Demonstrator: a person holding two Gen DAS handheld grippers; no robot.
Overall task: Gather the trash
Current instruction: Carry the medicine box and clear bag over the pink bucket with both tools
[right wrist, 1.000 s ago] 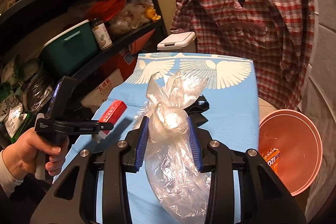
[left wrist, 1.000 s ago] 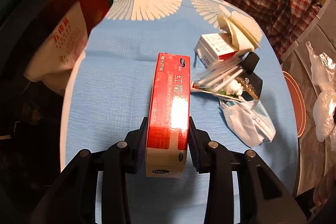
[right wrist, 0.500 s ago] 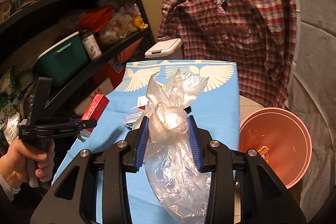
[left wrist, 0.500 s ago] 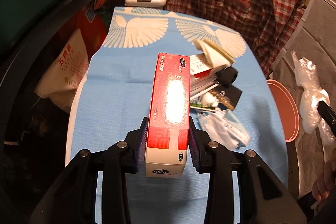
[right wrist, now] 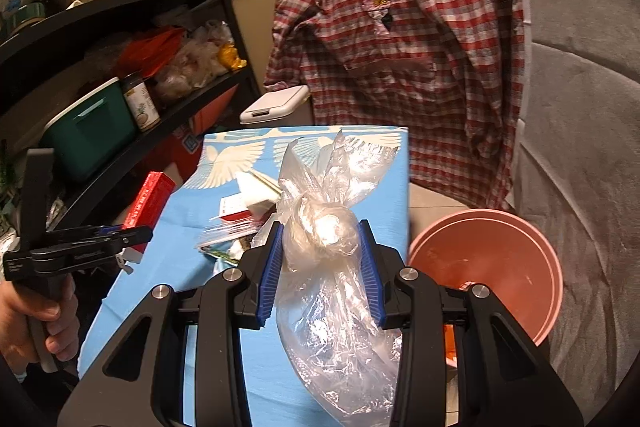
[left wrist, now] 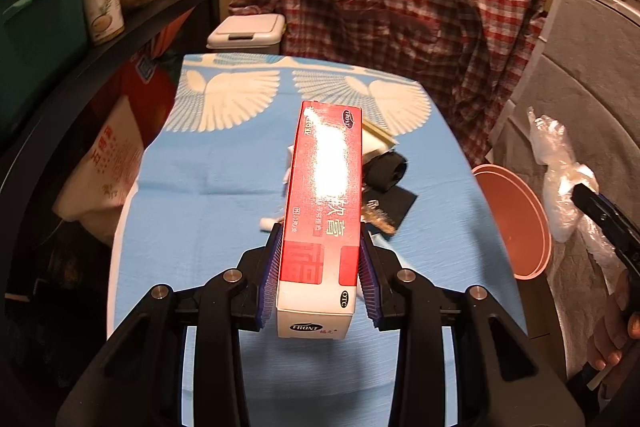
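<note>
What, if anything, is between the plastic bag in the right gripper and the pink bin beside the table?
Nothing visible. The right gripper is shut on the plastic bag over the table's right edge, and the pink bin stands open on the floor just to the right, with clear air between them.

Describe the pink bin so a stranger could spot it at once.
Start at the blue table with white wing prints, then look to the floor off its right edge, below the hanging plaid shirt. The pink bin stands there: round, open-topped, and unlike the white lidded bin behind the table.
</note>
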